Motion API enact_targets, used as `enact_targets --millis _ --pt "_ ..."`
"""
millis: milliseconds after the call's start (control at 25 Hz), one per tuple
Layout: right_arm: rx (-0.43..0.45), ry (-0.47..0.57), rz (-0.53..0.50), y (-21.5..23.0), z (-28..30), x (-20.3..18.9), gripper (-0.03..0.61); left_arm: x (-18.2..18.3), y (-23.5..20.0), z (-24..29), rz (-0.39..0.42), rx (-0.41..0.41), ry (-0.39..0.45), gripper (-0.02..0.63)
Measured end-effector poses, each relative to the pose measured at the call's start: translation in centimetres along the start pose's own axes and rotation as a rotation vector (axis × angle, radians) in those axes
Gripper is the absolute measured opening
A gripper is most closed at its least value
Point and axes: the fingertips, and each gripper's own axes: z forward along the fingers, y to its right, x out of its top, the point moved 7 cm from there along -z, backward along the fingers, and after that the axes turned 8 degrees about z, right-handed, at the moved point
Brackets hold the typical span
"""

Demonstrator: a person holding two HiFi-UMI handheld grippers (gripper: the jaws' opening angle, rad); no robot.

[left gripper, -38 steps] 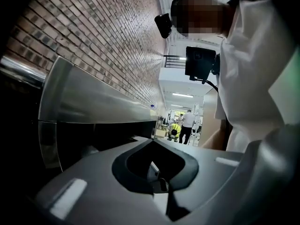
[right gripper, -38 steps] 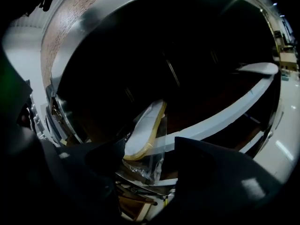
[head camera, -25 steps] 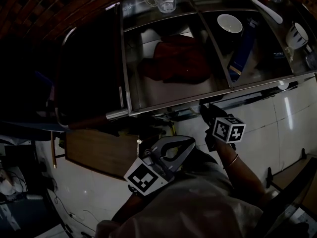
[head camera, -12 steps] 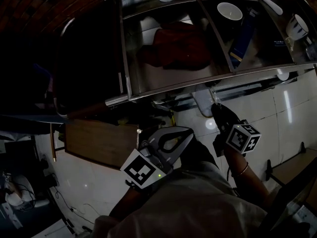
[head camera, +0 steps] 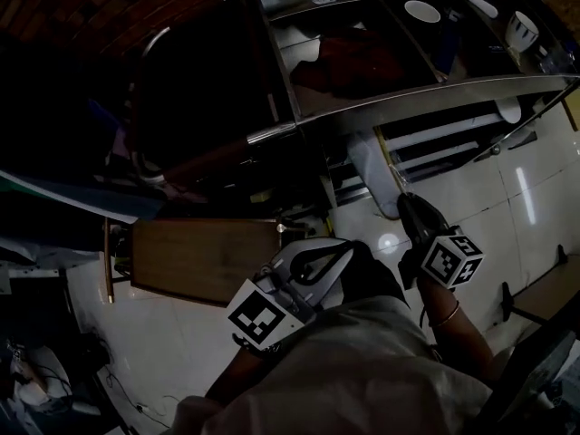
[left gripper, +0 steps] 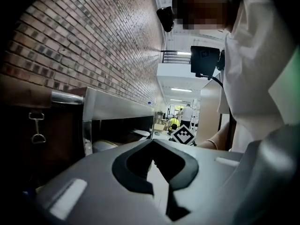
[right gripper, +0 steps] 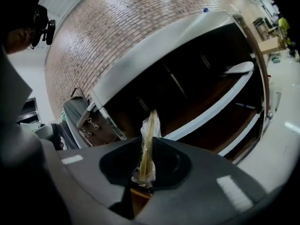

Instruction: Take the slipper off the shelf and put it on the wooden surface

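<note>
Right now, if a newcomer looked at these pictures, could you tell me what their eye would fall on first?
Most striking is the right gripper, shut on a thin, plastic-wrapped slipper that stands edge-on between its jaws. In the head view the slipper is the pale shape just below the front edge of the steel shelf. The wooden surface lies lower left of it, and a red cloth lies on the shelf.

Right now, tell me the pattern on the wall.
Red-brown brick wall with pale mortar lines, clearest in the left gripper view.
</note>
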Motion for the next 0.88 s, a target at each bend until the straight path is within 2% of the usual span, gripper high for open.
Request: enact_targets --millis 200,480,760,880 --pt "-0.049 0.075 -0.016 -5.6 -4.0 -4.9 0.058 -0.7 2.7 -7.4 0.044 -0.049 0.02 -0.008" --pt "-0.145 0.197 0.013 -14.1 -11.7 -13.0 0.058 -1.0 6.9 -16.9 0.117 -0.211 0.043 -0.008" --pt "-0.15 0.269 0.016 -18.1 -17.7 -16.7 0.058 0.1 10.8 -20.2 0.22 -0.275 0.073 -0.008" --pt "-0.116 0.28 0.02 -19.0 -19.4 -17.7 0.058 0.2 13.0 -21.4 0.174 -0.263 0.106 -0.008"
